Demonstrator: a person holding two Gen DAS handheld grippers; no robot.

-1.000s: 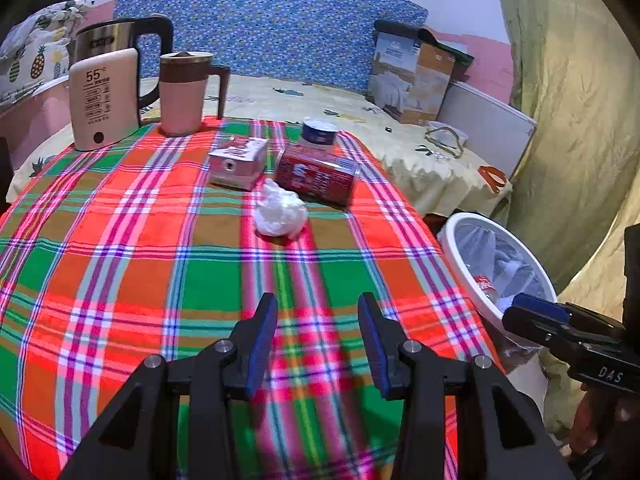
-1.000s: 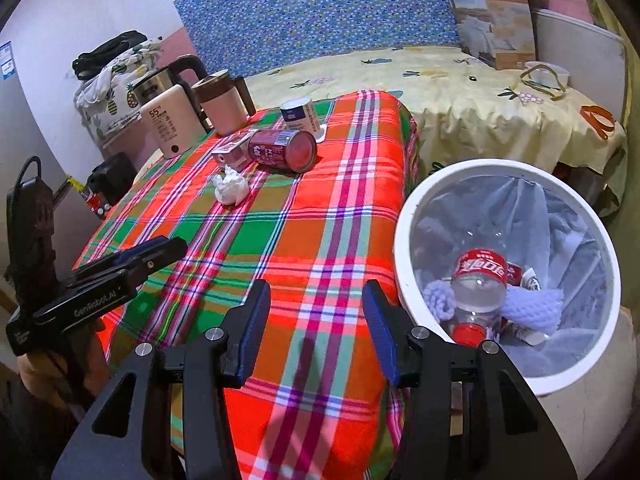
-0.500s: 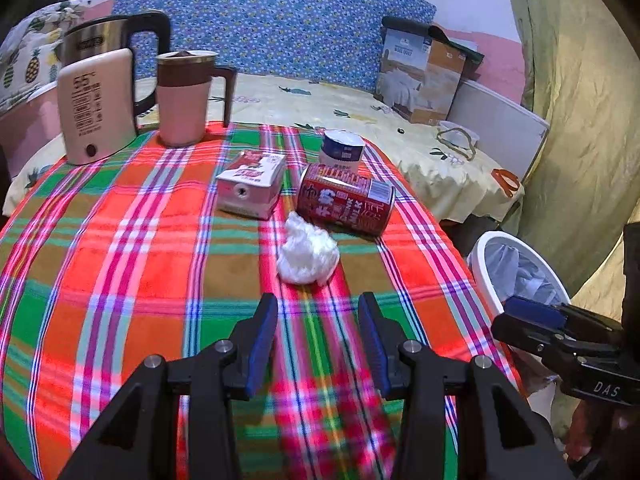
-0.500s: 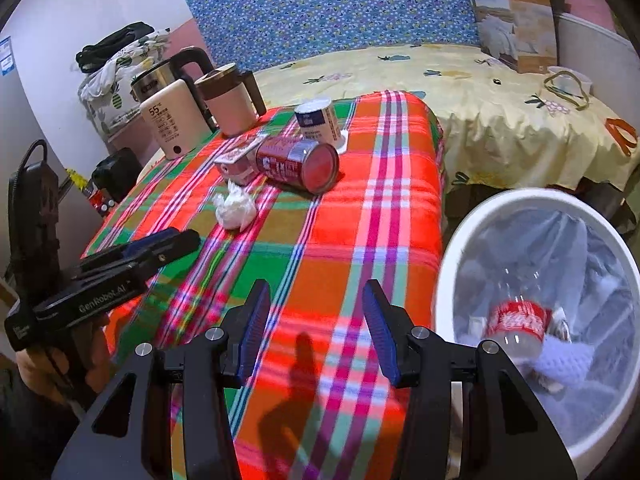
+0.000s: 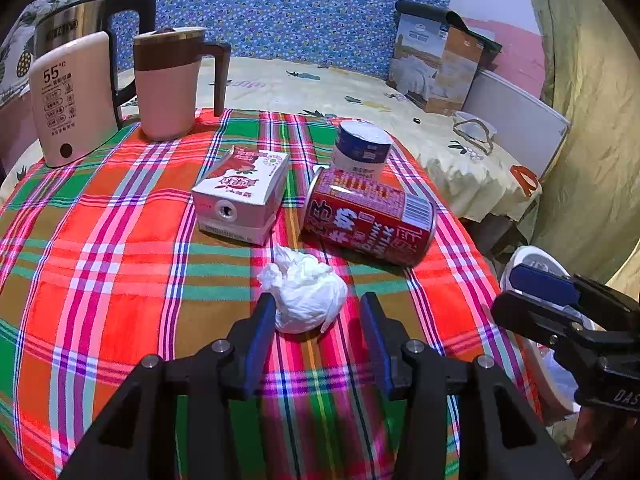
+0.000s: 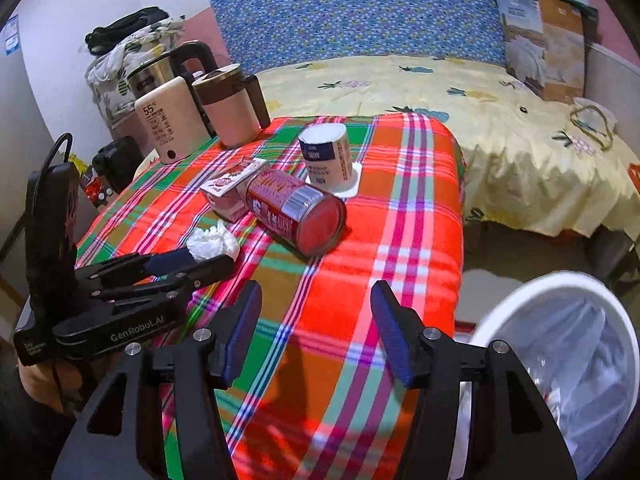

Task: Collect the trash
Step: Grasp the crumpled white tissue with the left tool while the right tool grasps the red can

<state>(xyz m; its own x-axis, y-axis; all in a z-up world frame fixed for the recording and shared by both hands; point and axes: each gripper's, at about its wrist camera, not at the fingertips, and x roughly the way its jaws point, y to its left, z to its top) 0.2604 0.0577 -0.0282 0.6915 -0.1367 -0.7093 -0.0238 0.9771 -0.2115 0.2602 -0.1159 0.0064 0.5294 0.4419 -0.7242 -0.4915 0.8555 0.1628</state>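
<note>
A crumpled white tissue [image 5: 306, 294] lies on the plaid tablecloth [image 5: 120, 264]. My left gripper [image 5: 316, 320] is open with its blue-padded fingers on either side of the tissue, not closed on it. Behind the tissue lie a red milk can [image 5: 368, 220] on its side and a pink drink carton [image 5: 244, 194]. The tissue [image 6: 212, 242], can [image 6: 296, 212] and carton [image 6: 230, 188] also show in the right wrist view. My right gripper [image 6: 316, 328] is open and empty above the table's right edge, beside the white lined trash bin [image 6: 576, 356].
A white-and-blue cup [image 5: 362, 150] stands behind the can. A beige thermos [image 5: 72, 96], a steel kettle [image 5: 76, 20] and a pink mug [image 5: 172, 80] stand at the table's back left. A bed [image 6: 460, 96] with a paper bag [image 6: 544, 40] lies beyond.
My left gripper has moved forward across the table until its fingers straddle the tissue. My right gripper has swung left from over the bin toward the table edge.
</note>
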